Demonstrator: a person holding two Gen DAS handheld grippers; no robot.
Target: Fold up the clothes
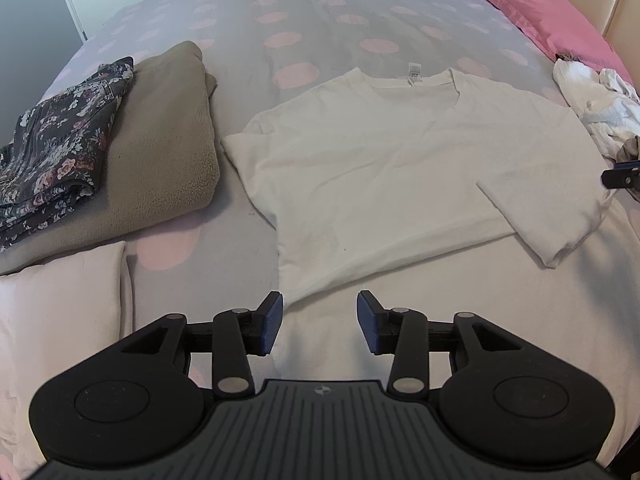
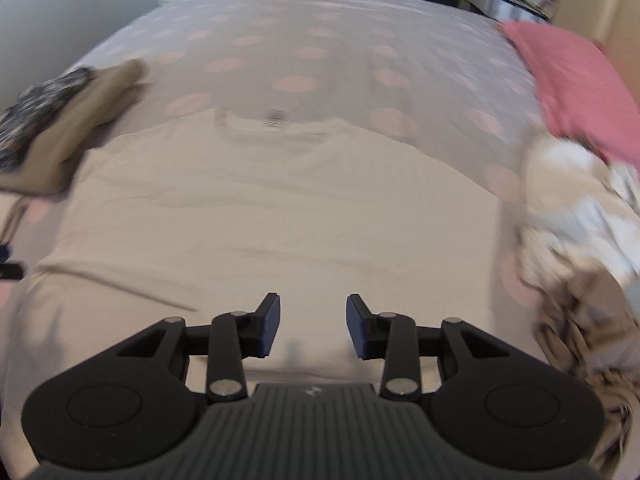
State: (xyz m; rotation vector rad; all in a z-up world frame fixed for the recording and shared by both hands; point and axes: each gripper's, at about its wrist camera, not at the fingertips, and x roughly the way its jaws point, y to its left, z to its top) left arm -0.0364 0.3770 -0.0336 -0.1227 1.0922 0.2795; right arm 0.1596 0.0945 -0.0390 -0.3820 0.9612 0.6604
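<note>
A white T-shirt [image 1: 400,168] lies flat on the bed, neck label at the far side, its right sleeve folded in over the body. My left gripper [image 1: 320,320] is open and empty, hovering just short of the shirt's near left hem. The shirt also fills the right wrist view [image 2: 280,208], which is blurred. My right gripper [image 2: 313,326] is open and empty above the shirt's lower part. A bit of the right gripper [image 1: 622,176] shows at the right edge of the left wrist view.
Folded olive fleece [image 1: 160,152] and a floral garment [image 1: 56,152] lie at the left. A pale folded piece [image 1: 60,312] is near left. A heap of unfolded clothes [image 2: 580,248] sits at the right, below a pink pillow [image 1: 552,20]. The bed cover [image 1: 304,32] is grey with pink dots.
</note>
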